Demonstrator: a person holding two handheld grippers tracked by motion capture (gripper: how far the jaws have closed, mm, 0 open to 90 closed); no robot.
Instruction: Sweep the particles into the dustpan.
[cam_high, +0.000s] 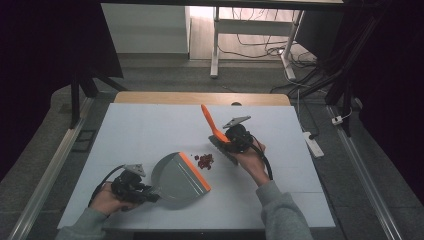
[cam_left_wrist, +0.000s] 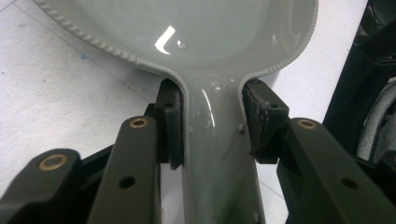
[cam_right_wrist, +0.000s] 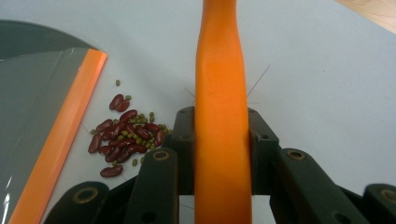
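Observation:
A grey dustpan (cam_high: 177, 179) with an orange lip lies flat on the white table. My left gripper (cam_high: 145, 194) is shut on the dustpan's handle (cam_left_wrist: 215, 154), the pads pressing both sides. A small heap of red beans and green beans (cam_high: 204, 160) lies just beyond the orange lip (cam_right_wrist: 60, 135), beans (cam_right_wrist: 126, 137) close to it but not on the pan. My right gripper (cam_high: 231, 139) is shut on the orange handle (cam_right_wrist: 220, 116) of a brush, whose grey head (cam_high: 222, 150) rests on the table to the right of the beans.
The white table sheet (cam_high: 145, 130) ends at a wooden strip (cam_high: 200, 98) at the far side. Metal rails run along both sides of the table. A power strip (cam_high: 314, 143) lies on the floor to the right.

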